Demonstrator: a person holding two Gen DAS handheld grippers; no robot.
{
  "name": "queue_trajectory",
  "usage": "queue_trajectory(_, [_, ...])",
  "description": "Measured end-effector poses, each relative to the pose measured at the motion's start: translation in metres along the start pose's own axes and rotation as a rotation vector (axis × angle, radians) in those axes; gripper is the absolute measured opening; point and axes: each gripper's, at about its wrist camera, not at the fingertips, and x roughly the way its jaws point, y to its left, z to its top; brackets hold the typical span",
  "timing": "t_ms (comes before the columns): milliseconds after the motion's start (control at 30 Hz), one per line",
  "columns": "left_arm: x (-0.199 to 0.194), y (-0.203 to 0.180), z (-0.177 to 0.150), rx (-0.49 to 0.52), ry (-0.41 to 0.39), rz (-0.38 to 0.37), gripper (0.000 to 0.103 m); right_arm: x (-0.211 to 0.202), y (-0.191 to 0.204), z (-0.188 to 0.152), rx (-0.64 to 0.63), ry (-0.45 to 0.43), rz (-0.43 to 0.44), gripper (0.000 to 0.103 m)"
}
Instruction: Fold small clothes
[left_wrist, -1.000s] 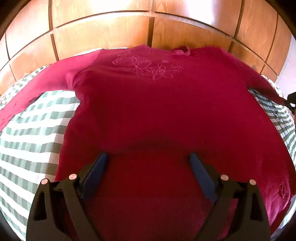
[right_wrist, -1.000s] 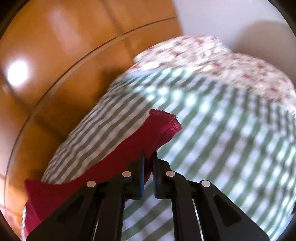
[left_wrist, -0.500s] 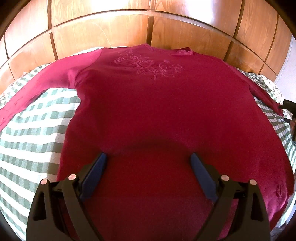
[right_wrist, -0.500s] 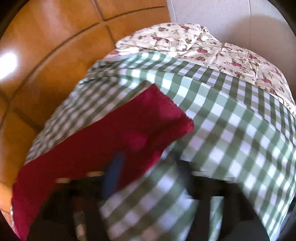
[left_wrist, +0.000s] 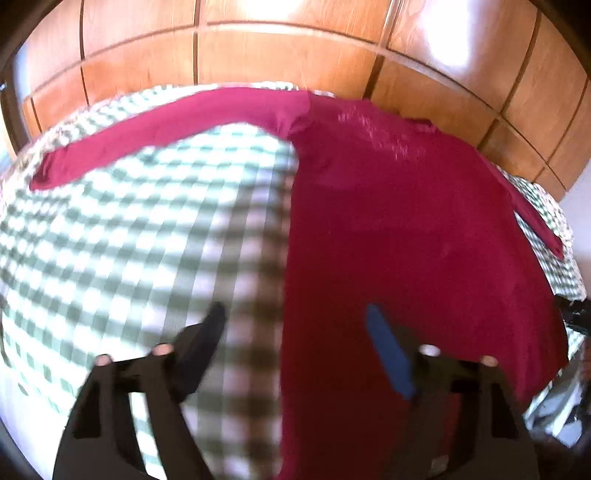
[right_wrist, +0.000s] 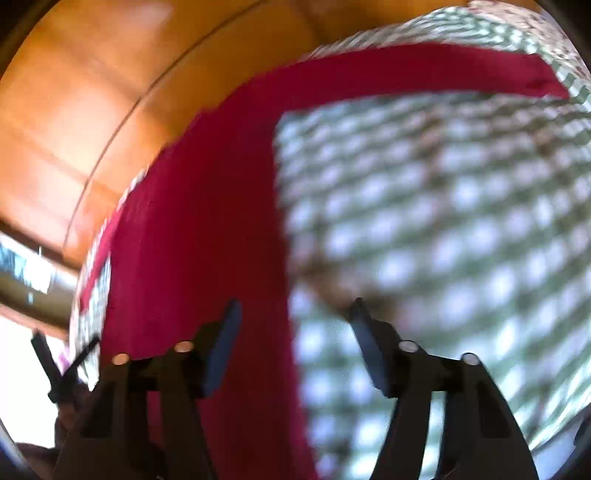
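A dark red long-sleeved sweater (left_wrist: 399, 229) lies flat on a green-and-white checked bedspread (left_wrist: 140, 243), both sleeves stretched outward. My left gripper (left_wrist: 295, 317) is open and empty, straddling the sweater's left side edge near the hem. In the right wrist view the sweater (right_wrist: 207, 229) runs up the left half, its right sleeve (right_wrist: 424, 77) stretched across the top. My right gripper (right_wrist: 293, 314) is open and empty over the sweater's right side edge. Both views are blurred.
A wooden panelled headboard (left_wrist: 280, 48) stands behind the bed; it also shows in the right wrist view (right_wrist: 74, 110). A floral cover (right_wrist: 535, 22) lies at the bed's far corner. The other gripper (right_wrist: 59, 365) shows at the lower left.
My right gripper has let go of the sleeve cuff, opened and swung back to the sweater's right edge. My left gripper has shifted left, from over the hem to the left side edge.
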Motion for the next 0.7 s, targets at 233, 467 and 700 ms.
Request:
queue_trajectory(233, [-0.003, 0.001, -0.020, 0.016, 0.027, -0.080, 0.010, -0.006, 0.026, -0.028, -0.089, 0.016, -0.076, 0.007])
queue_trajectory(467, [-0.013, 0.008, -0.031, 0.037, 0.038, -0.050, 0.008, -0.019, 0.035, -0.054, -0.212, 0.050, -0.099, 0.007])
queue_trajectory(700, [-0.033, 0.003, -0.015, 0.016, -0.045, -0.034, 0.042, -0.021, 0.017, -0.047, -0.124, 0.022, -0.066, 0.028])
